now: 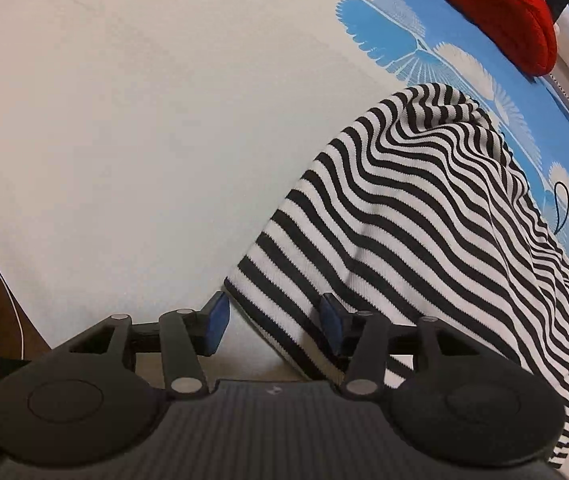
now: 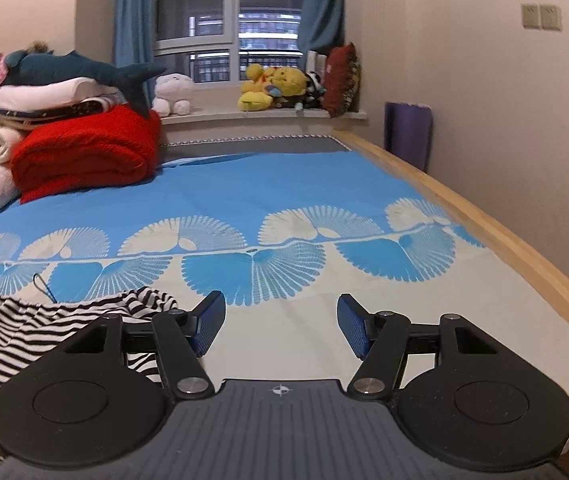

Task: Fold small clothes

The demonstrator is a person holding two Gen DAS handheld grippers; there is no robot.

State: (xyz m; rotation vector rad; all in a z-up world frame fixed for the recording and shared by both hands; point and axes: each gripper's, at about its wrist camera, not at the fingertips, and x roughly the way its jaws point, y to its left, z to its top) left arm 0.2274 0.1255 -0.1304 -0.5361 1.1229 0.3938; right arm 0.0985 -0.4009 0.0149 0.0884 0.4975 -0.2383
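Both grippers, the left gripper (image 1: 274,322) and the right gripper (image 2: 280,328), have released jaws and grasp nothing, probably because the striped garment (image 1: 424,216) lies rumpled on the bed sheet (image 1: 124,140) between them, waiting for a corner grip.

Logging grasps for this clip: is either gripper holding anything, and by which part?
Nothing held. Left gripper open astride the striped garment corner; right gripper open.
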